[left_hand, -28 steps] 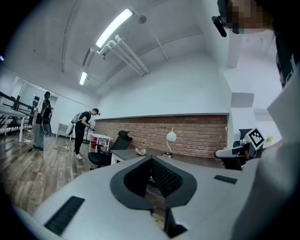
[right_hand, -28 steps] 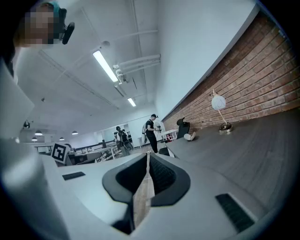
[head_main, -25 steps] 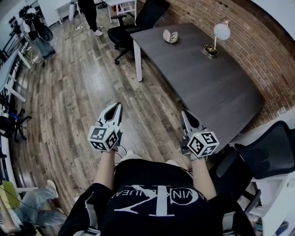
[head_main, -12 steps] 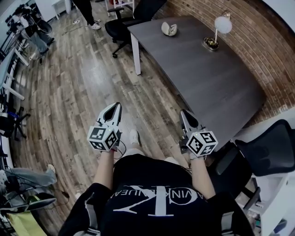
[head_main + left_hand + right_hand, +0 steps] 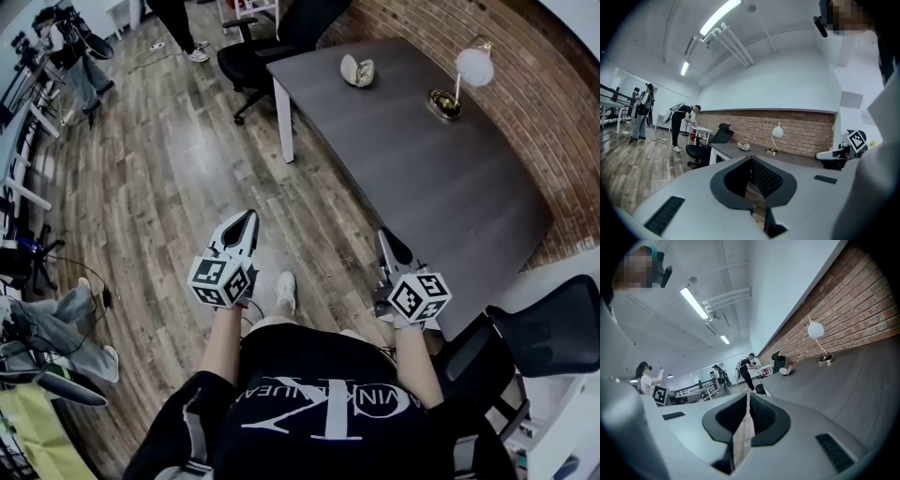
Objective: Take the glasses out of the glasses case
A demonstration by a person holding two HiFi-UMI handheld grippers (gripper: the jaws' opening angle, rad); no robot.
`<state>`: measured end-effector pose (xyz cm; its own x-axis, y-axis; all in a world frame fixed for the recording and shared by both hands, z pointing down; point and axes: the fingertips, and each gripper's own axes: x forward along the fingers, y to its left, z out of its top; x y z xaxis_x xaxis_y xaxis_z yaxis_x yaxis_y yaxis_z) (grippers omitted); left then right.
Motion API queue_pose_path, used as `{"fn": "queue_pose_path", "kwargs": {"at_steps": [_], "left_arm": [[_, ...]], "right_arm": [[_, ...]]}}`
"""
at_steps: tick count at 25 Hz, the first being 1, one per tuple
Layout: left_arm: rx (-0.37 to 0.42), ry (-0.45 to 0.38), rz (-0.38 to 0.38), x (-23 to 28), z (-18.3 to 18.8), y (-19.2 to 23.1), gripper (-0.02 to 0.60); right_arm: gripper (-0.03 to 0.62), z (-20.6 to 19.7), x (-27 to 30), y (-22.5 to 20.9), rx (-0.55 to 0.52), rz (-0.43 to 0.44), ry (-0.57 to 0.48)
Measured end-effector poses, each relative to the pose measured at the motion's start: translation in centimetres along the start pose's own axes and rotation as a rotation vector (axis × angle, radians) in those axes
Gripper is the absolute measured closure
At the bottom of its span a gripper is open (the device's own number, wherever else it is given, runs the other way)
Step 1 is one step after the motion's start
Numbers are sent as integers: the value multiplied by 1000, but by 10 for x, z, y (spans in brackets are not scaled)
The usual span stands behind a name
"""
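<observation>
The left gripper (image 5: 249, 217) and the right gripper (image 5: 382, 234) both have their jaws closed together with nothing between them. They are held over the wooden floor (image 5: 159, 187), just off the near left edge of the grey table (image 5: 441, 187). The glasses case (image 5: 357, 71) lies open near the table's far left corner, well apart from both grippers, and a desk lamp (image 5: 461, 82) stands by the far right edge

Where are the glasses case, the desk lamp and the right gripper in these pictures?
glasses case (image 5: 357, 71), head view: on its pale shell.
desk lamp (image 5: 475, 67), head view: on its round white shade.
right gripper (image 5: 382, 234), head view: at its closed jaw tips.
</observation>
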<state>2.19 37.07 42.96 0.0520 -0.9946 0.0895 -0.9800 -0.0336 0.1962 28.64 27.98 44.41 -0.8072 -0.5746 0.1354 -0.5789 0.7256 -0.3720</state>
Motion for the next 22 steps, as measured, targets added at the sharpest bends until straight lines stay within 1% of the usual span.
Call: {"fn": "queue_pose_path", "kwargs": {"at_steps": [2,5,8,13,17,18,20,22], "left_arm": [[-7,-5,-4,16,5,16,566],[-17,13,-16,39,6,37,566],[-35,26,-8,59,8,60,566],[-42,38,-6,91,17,98,566],[-37,46,-34,122,26,112,566],[-33,52,-45,129,27,115,566],[-22,63,-63,142,28,121,566],[-15,69,-77,154,31,130,566]], "right_arm": [[557,4,22,-3,2,5,-4],[556,16,55,-11,1,-16,-17],[556,28,83,-16,-6,-26,-23],[556,27,124,-26,24,-60,-7],[553,31,152,-37,48,-86,7],[547,32,160,-40,57,-91,5],[495,35,175,-43,80,-97,-2],[484,37,191,-46,97,-101,-6]]}}
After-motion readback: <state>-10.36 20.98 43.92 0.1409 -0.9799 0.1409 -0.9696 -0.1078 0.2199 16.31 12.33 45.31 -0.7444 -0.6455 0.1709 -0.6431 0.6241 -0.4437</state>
